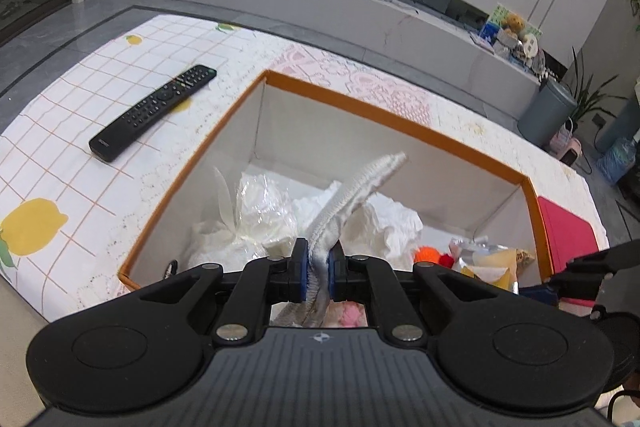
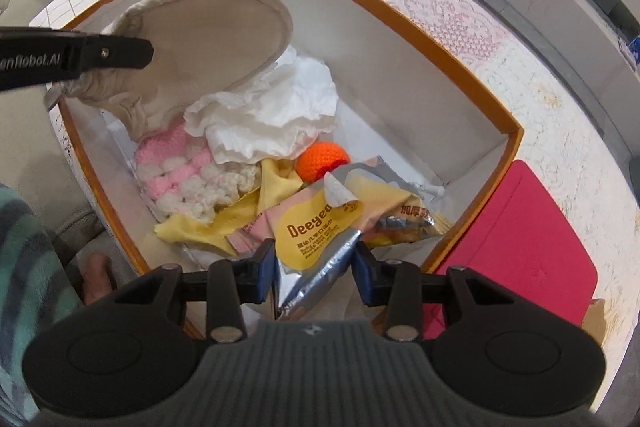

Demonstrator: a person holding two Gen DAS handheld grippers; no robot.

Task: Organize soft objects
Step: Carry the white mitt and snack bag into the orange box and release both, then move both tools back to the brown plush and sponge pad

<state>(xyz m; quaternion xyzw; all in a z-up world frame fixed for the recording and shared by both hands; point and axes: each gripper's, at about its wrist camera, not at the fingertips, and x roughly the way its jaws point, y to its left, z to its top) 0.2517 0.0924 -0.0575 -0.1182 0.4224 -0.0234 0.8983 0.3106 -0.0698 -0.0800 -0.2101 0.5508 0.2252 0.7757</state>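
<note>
Left tool clamped on a pale slipper, held above the orange-rimmed box on the bench, apparently for dropping in; right tool, jaws apart, straddles a foil packet inside.

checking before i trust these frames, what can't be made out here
- Left wrist view: the slipper in the left gripper shows edge-on; its lower end is hidden behind the gripper body.
- Right wrist view: the box floor is buried under tissue and packets.
- Right wrist view: small print on the Deeyeo packet is unreadable.
</note>
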